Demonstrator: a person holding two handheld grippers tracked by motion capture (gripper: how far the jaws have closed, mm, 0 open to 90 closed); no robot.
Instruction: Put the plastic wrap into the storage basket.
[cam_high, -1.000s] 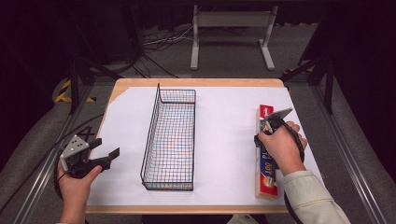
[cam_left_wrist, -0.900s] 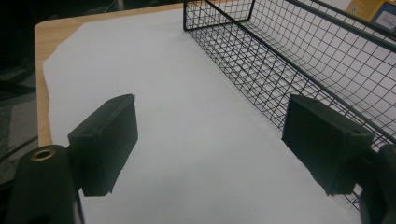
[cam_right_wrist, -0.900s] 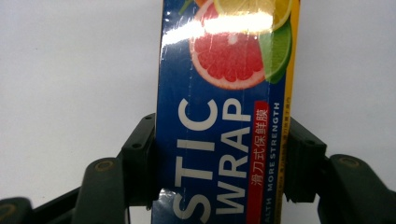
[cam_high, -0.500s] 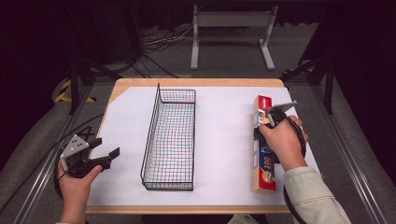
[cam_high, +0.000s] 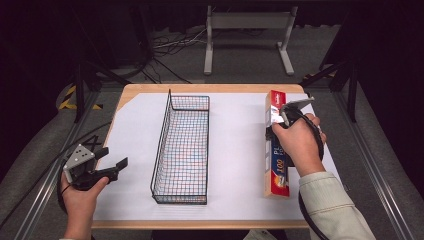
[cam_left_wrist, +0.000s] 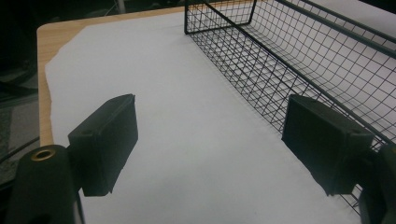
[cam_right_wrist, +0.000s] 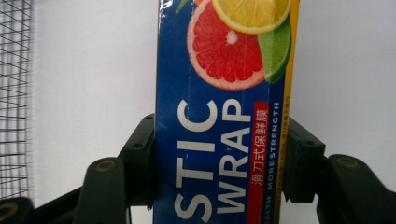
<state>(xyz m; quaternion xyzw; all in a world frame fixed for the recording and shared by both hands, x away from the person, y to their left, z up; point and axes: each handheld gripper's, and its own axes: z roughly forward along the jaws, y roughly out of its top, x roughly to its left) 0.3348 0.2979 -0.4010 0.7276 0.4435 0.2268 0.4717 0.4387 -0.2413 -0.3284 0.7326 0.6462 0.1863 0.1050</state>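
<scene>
A long blue plastic wrap box (cam_high: 280, 170), printed with citrus slices, is held lengthwise above the right side of the table. My right gripper (cam_high: 274, 131) is shut across its width, and both pads press its long sides (cam_right_wrist: 224, 116). The hand hides most of that gripper from above. A long black wire basket (cam_high: 162, 145) stands empty in the middle of the table. Near the front left corner, left of the basket (cam_left_wrist: 289, 60), my left gripper (cam_high: 111, 159) rests low and open. Nothing lies between its pads (cam_left_wrist: 107, 140).
A white sheet (cam_high: 235, 150) covers the wooden tabletop (cam_high: 130, 92). Beyond the far edge a metal stand (cam_high: 247, 30) and cables sit on the dark floor. Rails run along both sides of the table.
My right gripper has risen with the plastic wrap box, which now sits farther up the high view and off the sheet. The left gripper has stayed still.
</scene>
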